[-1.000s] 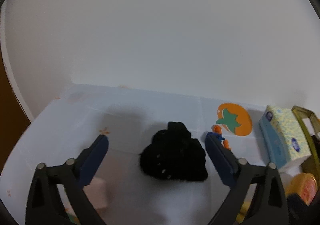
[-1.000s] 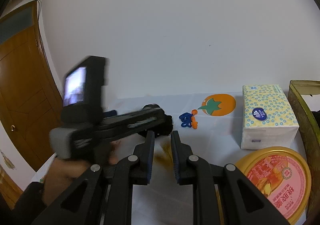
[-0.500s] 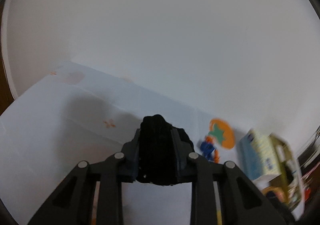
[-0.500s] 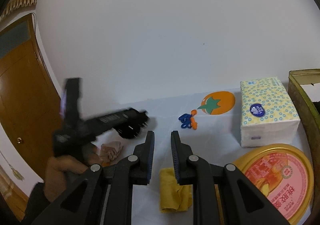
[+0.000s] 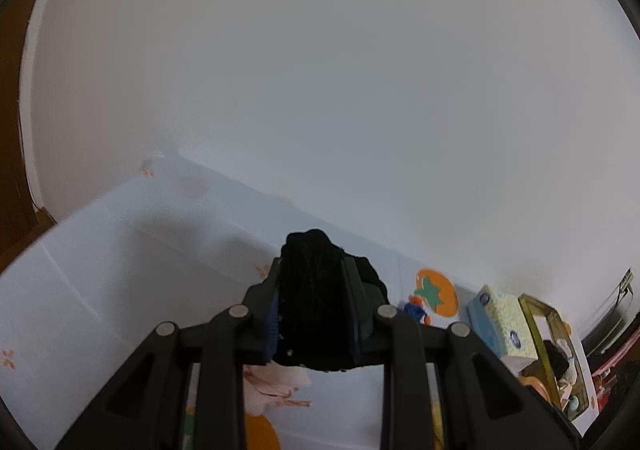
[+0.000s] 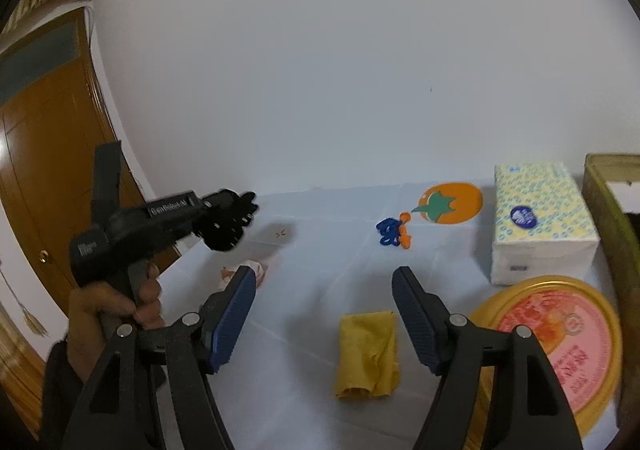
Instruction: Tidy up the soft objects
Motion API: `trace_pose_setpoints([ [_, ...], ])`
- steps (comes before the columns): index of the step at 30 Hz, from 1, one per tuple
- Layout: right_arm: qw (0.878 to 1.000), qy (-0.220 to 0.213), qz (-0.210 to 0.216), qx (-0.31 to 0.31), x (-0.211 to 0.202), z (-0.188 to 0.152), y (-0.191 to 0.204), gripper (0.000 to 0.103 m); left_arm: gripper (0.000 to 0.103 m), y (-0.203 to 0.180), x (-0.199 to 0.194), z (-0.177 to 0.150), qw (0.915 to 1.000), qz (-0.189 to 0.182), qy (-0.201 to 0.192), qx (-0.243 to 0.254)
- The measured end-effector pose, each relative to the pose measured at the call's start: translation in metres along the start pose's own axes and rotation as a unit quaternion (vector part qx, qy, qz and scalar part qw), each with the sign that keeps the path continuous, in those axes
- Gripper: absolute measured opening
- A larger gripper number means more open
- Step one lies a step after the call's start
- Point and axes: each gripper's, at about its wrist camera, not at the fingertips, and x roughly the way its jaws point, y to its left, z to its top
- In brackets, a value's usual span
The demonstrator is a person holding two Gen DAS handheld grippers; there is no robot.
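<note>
1. White wall and a table (image 6: 320,282) under a pale cloth fill both views; I work from the tongs outward.
2. My left tongs (image 5: 316,310) are clamped narrow on a black knitted soft bundle (image 5: 316,290), carried clear above the table, I judge for moving to storage.
3. My right tongs (image 6: 324,314) are opening wide with nothing between the pads; the yellow folded cloth (image 6: 368,354) lies on the table just below them, apparently set down there.
4. Beyond lie a crumpled pink cloth (image 6: 256,268) and a small blue-and-orange toy (image 6: 394,232).
5. At the right stand a yellow patterned tissue pack (image 6: 540,222), a round yellow-rimmed lid (image 6: 560,350), and an olive-walled open box (image 5: 556,350) already holding dark and light soft items.
</note>
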Motion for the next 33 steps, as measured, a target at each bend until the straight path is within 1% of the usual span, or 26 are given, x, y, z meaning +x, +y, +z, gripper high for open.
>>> trace_pose_setpoints([
  [2, 1.0, 0.001, -0.003, -0.003, 0.0, -0.001, 0.0, 0.073, 0.025, 0.002, -0.006, 0.002, 0.9999, 0.006, -0.011, 0.003],
  [4, 1.0, 0.024, -0.011, -0.007, 0.005, -0.002, 0.001, 0.073, 0.025, 0.006, -0.01, 0.002, 0.9998, 0.003, -0.019, -0.002],
  [6, 0.998, 0.062, -0.001, -0.011, 0.02, -0.004, 0.003, 0.073, 0.025, 0.009, -0.016, 0.004, 0.9994, -0.006, -0.031, -0.011],
  [8, 0.996, 0.083, -0.018, -0.037, 0.026, -0.008, 0.011, 0.073, 0.025, 0.007, -0.02, 0.003, 0.9992, -0.009, -0.038, -0.009],
  [12, 0.993, 0.097, -0.032, -0.065, 0.036, -0.013, 0.02, 0.073, 0.025, -0.005, -0.02, -0.001, 0.9991, -0.012, -0.039, 0.012],
  [14, 0.989, 0.096, -0.048, -0.099, 0.038, -0.015, 0.032, 0.073, 0.025, -0.013, -0.018, -0.005, 0.9989, -0.016, -0.034, 0.027],
  [16, 0.986, 0.102, -0.059, -0.115, 0.042, -0.018, 0.038, 0.073, 0.025, -0.021, -0.018, -0.008, 0.9984, -0.014, -0.034, 0.043],
  [18, 0.982, 0.125, -0.08, -0.117, 0.052, -0.022, 0.04, 0.072, 0.025, -0.027, -0.019, -0.01, 0.9975, -0.008, -0.037, 0.059],
  [20, 0.977, 0.154, -0.101, -0.111, 0.062, -0.025, 0.036, 0.062, 0.025, -0.029, -0.02, -0.01, 0.997, -0.004, -0.04, 0.066],
  [21, 0.973, 0.173, -0.114, -0.098, 0.07, -0.026, 0.031, 0.055, 0.025, -0.029, -0.02, -0.01, 0.997, -0.003, -0.041, 0.066],
  [22, 0.971, 0.183, -0.121, -0.091, 0.073, -0.027, 0.028, 0.047, 0.025, -0.029, -0.02, -0.01, 0.9971, -0.003, -0.04, 0.065],
  [23, 0.968, 0.198, -0.132, -0.076, 0.077, -0.029, 0.021, 0.046, 0.025, -0.031, -0.02, -0.011, 0.9973, -0.005, -0.038, 0.062],
  [24, 0.969, 0.192, -0.135, -0.073, 0.075, -0.027, 0.02, 0.044, 0.025, -0.031, -0.02, -0.012, 0.9974, -0.006, -0.036, 0.062],
  [26, 0.969, 0.192, -0.138, -0.064, 0.074, -0.026, 0.017, 0.038, 0.025, -0.034, -0.018, -0.015, 0.9972, -0.005, -0.032, 0.068],
  [28, 0.969, 0.19, -0.145, -0.066, 0.072, -0.027, 0.014, 0.022, 0.025, -0.039, -0.016, -0.016, 0.9967, -0.004, -0.03, 0.076],
  [31, 0.973, 0.186, -0.128, -0.043, 0.068, -0.026, 0.005, 0.015, 0.025, -0.045, -0.014, -0.022, 0.996, -0.007, -0.029, 0.085],
  [33, 0.977, 0.182, -0.107, -0.03, 0.065, -0.025, 0.001, 0.014, 0.025, -0.049, -0.013, -0.027, 0.9954, -0.006, -0.028, 0.091],
])
